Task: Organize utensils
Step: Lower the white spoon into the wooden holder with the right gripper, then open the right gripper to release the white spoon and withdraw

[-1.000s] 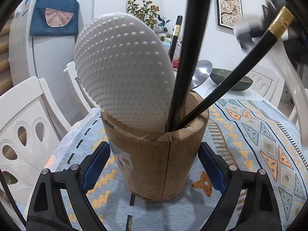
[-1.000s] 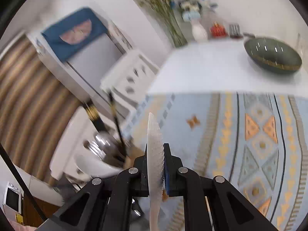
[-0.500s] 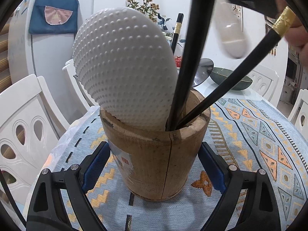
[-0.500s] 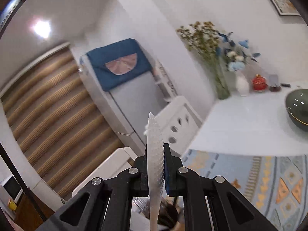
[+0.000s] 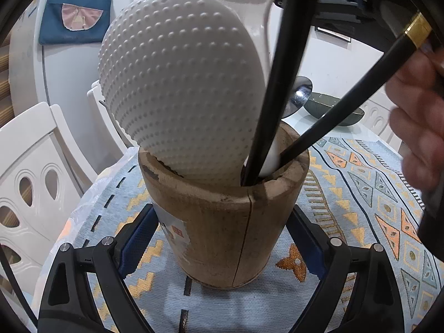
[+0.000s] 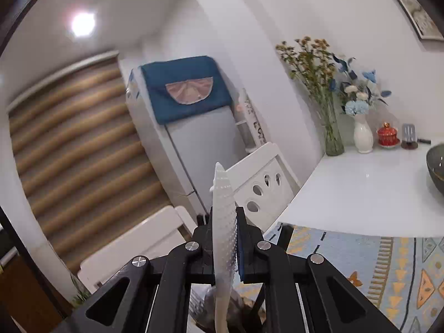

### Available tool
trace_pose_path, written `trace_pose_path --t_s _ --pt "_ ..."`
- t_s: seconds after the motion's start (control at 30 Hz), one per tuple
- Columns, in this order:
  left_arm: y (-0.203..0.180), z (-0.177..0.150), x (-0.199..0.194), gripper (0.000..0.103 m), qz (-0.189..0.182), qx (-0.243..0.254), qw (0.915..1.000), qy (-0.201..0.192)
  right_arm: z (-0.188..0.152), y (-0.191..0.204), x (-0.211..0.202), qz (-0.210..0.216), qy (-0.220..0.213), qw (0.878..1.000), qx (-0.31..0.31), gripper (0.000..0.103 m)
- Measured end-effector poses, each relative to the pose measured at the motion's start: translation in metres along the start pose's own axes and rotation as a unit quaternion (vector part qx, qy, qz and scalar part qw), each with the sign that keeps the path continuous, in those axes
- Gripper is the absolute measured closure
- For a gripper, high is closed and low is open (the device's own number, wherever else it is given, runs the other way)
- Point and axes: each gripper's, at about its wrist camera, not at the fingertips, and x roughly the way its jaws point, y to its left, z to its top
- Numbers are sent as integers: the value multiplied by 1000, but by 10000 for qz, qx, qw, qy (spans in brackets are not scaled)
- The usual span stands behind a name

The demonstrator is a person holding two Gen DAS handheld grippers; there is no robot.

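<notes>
So the wooden pot (image 5: 219, 222) is the centre of everything here. It stands upright on the patterned mat (image 5: 360, 194), right between the fingers of my left gripper (image 5: 222, 238). The blue pads sit along both sides of the pot, but I honestly can't tell if they press on it or just flank it; the jaws have eased a bit wider just now, with the pot between them.

Counting what's in the pot: one white dimpled paddle (image 5: 183, 94), head up and leaning toward the left rim, two black chopsticks (image 5: 280, 83) crossing toward the right rim, one with a gold band near the top, and one metal spoon (image 5: 299, 94) peeking out behind them. A white handle end (image 5: 270, 158) also dips into the pot mouth between the chopsticks.

That handle belongs to a second paddle (image 6: 223, 216), which my right gripper (image 6: 224, 238) has clamped edge-on, jaws nearly closed on its thin blade. That gripper sits above the pot, and my right hand (image 5: 416, 116) shows to the pot's right.

Further out behind the pot: one dark green bowl (image 5: 333, 108) on the white table (image 6: 360, 188), two vases of flowers (image 6: 333, 105) and a small red jar (image 6: 387, 136) at the far wall. Left of the pot I count two white chairs (image 5: 30, 166).
</notes>
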Motion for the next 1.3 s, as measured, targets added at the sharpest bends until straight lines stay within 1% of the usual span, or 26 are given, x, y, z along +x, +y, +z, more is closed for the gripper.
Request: trace_pose_path --t_s 0.13,0.27,0.37,0.63,0.73,0.87,1.13,1.2,1.3 --pt "0 0 1 10 16 5 10000 -2 -4 -5 -5 9 199 9997 134 94" --pt "1 0 1 10 18 6 10000 -2 -6 -7 -14 6 269 9995 148 94" --pt "0 0 1 10 20 7 10000 -4 -9 -5 -18 62 524 9985 166 94" --pt "-1 0 0 10 22 11 10000 -7 -19 -1 -32 201 995 9945 243 92" --pt "-1 0 -1 10 21 9 10000 -9 -19 1 -33 270 1096 9931 306 91" --pt "-1 0 -1 10 30 16 10000 -13 -15 1 -37 398 1110 9919 475 90" --pt "1 1 -1 10 46 29 10000 -30 -17 5 -40 505 1313 9881 625 89" --pt "1 1 -1 10 43 28 10000 -28 -17 4 -42 522 1330 9873 699 88" --pt "1 1 -1 10 45 27 10000 -29 -16 3 -43 653 1327 9851 879 87"
